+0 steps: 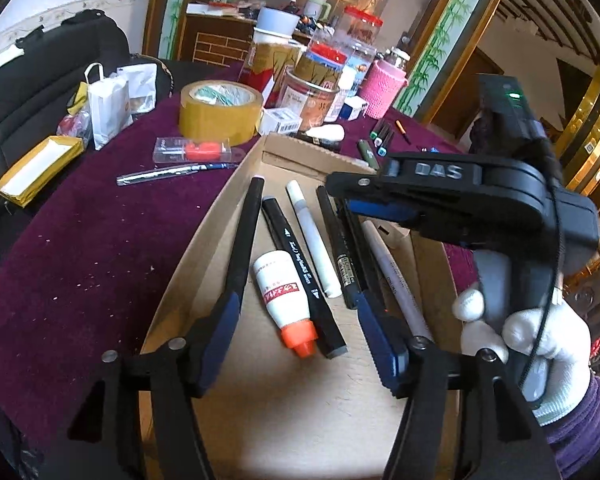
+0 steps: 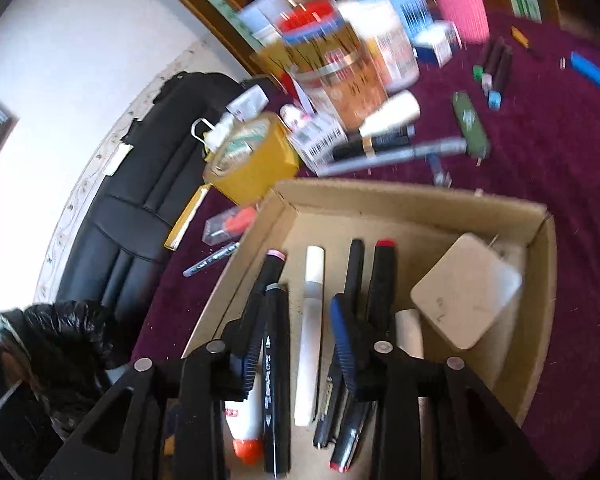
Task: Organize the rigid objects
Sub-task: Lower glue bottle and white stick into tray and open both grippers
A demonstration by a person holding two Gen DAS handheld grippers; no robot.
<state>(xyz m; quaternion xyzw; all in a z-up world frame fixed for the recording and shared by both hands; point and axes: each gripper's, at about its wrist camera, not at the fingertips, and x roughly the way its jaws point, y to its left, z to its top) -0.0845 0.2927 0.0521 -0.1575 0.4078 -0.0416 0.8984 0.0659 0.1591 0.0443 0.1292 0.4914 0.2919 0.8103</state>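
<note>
Pens and markers lie side by side in a shallow cardboard box (image 1: 236, 184): a black double-ended marker (image 1: 300, 268), a white marker (image 1: 312, 236), a slim black pen (image 1: 336, 248), a pale pen (image 1: 396, 276) and a small white glue bottle with an orange cap (image 1: 284, 300). The left tongs (image 1: 300, 320) hang over the box with their blue-padded tips spread apart, the bottle and markers lying between them, nothing gripped. The right tongs (image 2: 296, 344), gripped by a white-gloved hand (image 1: 536, 344), are parted too, poised empty over the same row. A flat white square block (image 2: 464, 292) sits in the box's far right corner. The box rests on a table draped in a plum-coloured cloth (image 1: 80, 248), where a roll of tan packing tape (image 1: 220, 112), a loose silver pen (image 1: 172, 174), jars, a pink knitted bottle sleeve (image 1: 382, 88) and more markers (image 1: 382, 136) are scattered. A black chair (image 2: 140, 200) stands beside the table against a white wall
</note>
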